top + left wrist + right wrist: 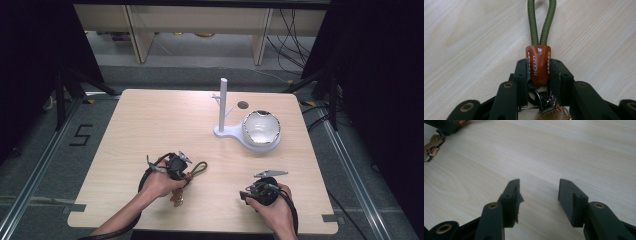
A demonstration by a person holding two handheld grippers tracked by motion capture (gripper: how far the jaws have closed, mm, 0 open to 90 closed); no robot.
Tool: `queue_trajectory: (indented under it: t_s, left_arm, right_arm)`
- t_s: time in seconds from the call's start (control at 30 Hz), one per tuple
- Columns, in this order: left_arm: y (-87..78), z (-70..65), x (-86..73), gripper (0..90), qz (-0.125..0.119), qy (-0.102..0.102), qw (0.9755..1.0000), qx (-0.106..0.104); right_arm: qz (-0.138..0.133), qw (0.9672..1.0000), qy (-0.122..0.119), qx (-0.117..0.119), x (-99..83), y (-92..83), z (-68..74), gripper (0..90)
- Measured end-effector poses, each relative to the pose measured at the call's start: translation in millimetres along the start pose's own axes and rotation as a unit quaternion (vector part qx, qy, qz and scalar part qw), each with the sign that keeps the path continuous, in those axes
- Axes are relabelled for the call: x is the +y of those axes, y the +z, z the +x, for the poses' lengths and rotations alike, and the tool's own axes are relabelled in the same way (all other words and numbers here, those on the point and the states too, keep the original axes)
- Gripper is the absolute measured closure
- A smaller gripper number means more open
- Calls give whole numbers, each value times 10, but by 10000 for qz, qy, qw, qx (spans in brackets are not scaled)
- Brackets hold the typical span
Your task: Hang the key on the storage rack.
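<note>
The left claw (539,72) is clamped on the keychain (538,65): its two jaws press the flanks of the orange leather tab, which bears white stitching, a small cross and lettering. From the tab's far end a green cord loop (541,22) runs out flat over the pale wooden surface (469,37). Behind the tab, between the jaws' arms, sit a dark metal ring (534,96) and a brown leather fob (551,113).

In the high view the left claw (187,172) lies low over the surface near its front edge, left of the middle, with the loop (199,167) reaching out toward the right and the fob (176,197) just in front of the hand (160,185).

The right claw (539,195) has its jaws apart with bare wood between them. In the high view this claw (246,195) sits near the front edge toward the right corner, held by the right hand (272,207) and pointing left, well apart from the keychain.

Farther back, right of the middle, stands a white stand (223,107) with an upright post and small side pegs. A shiny silver-white bowl (261,129) rests on its base.
</note>
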State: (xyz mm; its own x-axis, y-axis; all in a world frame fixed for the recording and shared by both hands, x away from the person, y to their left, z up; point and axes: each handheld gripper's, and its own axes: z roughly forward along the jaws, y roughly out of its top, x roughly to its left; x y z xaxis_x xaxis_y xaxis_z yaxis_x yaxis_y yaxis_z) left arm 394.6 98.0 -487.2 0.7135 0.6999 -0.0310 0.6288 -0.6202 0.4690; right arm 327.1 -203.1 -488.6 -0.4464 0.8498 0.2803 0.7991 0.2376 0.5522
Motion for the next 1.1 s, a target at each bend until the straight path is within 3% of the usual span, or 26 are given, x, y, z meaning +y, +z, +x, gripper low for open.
queue_trajectory:
  t_s: [0.07,0.17,0.27,0.3,0.33,0.37,0.47,0.6,0.73,0.83,0.87,0.9,0.97,1.0,1.03,1.07,1.1]
  left_arm:
    - [-35,17,-47,687,-208,11,9998,-42]
    - [-68,21,-77,688,-323,46,9994,-109]
    - [-110,23,-137,688,-662,55,9975,-221]
    - [-110,23,-137,688,-662,55,9975,-221]
    - [-128,19,-164,688,-830,22,9963,-232]
    - [-128,19,-164,688,-830,22,9963,-232]
    - [-154,3,-221,688,-1213,-25,9920,-353]
    - [-177,10,-283,688,-1550,30,9874,-320]
    - [-213,2,-330,688,-1951,-13,9803,-323]
    - [-235,14,-349,688,-2041,43,9785,-290]
    - [-265,23,-374,688,-2172,41,9758,-238]
    - [-265,23,-374,688,-2172,41,9758,-238]
    - [-301,34,-398,688,-2318,9,9725,-222]
    - [-323,43,-411,688,-2436,7,9696,-218]
    - [-337,38,-418,688,-2543,-65,9669,-207]
    - [-350,41,-426,688,-2576,-56,9661,-161]
    - [-361,48,-433,688,-2680,-63,9633,-156]
  right_arm:
    - [-2,10000,-2,32,0,2,-4,526]
    - [-12,10000,1,25,-3,7,-3,525]
    - [-21,10000,12,9,-3,3,-1,525]
    - [-34,10000,-2,3,-2,1,-2,525]
    - [-153,9998,-156,-25,0,19,-30,525]
    - [-117,9999,-96,-18,-1,16,-25,525]
    - [-106,9999,-110,-45,-3,18,-25,524]
    - [-53,10000,21,-30,-7,4,1,522]
    - [-94,9999,21,-38,-8,-2,5,521]
    - [-106,9999,24,-41,-8,0,6,521]
    - [-125,9999,20,-40,-9,3,8,521]
    - [-125,9999,20,-40,-9,3,8,521]
    - [-206,9997,-71,-66,-10,17,-4,521]
    - [-138,9993,-133,-323,-6,9,7,521]
    - [-160,9989,-172,-407,-5,15,7,521]
    - [-210,9991,-148,-352,-4,14,14,521]
    - [-209,9993,-109,-290,-5,4,30,521]
